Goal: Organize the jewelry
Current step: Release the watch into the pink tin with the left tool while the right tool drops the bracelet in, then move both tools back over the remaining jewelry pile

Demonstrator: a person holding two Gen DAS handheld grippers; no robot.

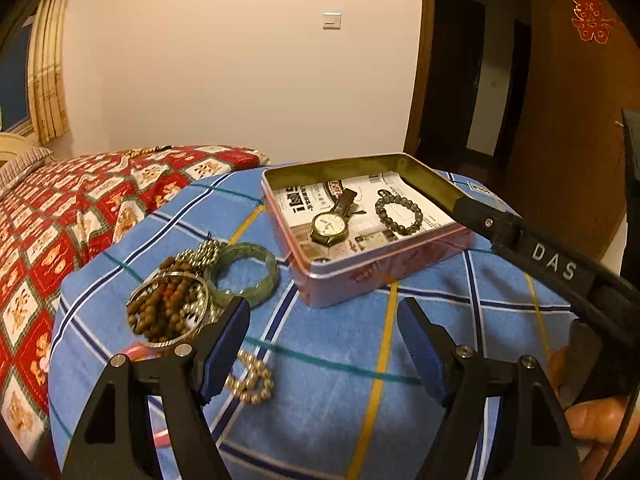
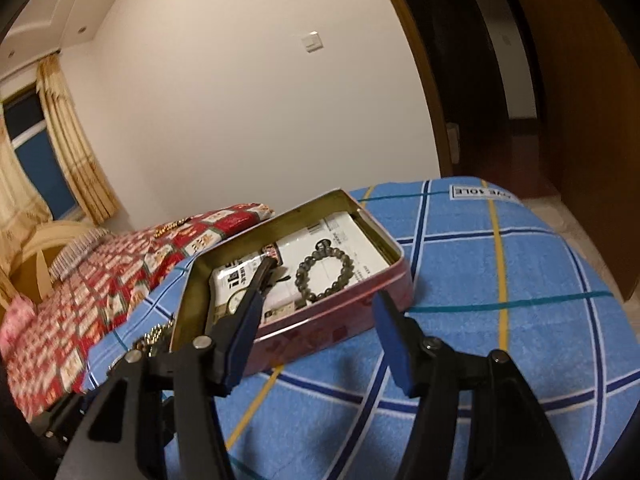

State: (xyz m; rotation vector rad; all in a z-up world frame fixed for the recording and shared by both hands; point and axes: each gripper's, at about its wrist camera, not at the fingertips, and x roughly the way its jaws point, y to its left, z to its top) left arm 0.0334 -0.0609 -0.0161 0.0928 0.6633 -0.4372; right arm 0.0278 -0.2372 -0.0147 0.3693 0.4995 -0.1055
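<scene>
Beside the pink tin (image 1: 360, 276) already holding a wristwatch (image 1: 330, 227) and dark bead bracelet (image 1: 399, 209), both grippers hover spread and empty, left gripper (image 1: 324, 344) likely next onto the green bangle (image 1: 244, 270).

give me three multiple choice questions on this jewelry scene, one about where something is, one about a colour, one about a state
1. Where does the watch lie?
A. inside the open tin
B. on the red quilt
C. in the left claw

2. What colour is the bangle beside the pile of brown beads?
A. bright orange
B. pale green
C. black

3. How do the jaws of the left claw stand?
A. shut on the bangle
B. shut on the tin's rim
C. open, holding nothing

Answers:
1. A: the watch rests on the printed paper in the tin, next to the dark bead bracelet.
2. B: the bangle is a translucent pale green ring on the blue checked cloth.
3. C: only cloth shows in the wide gap between its blue pads.
</scene>
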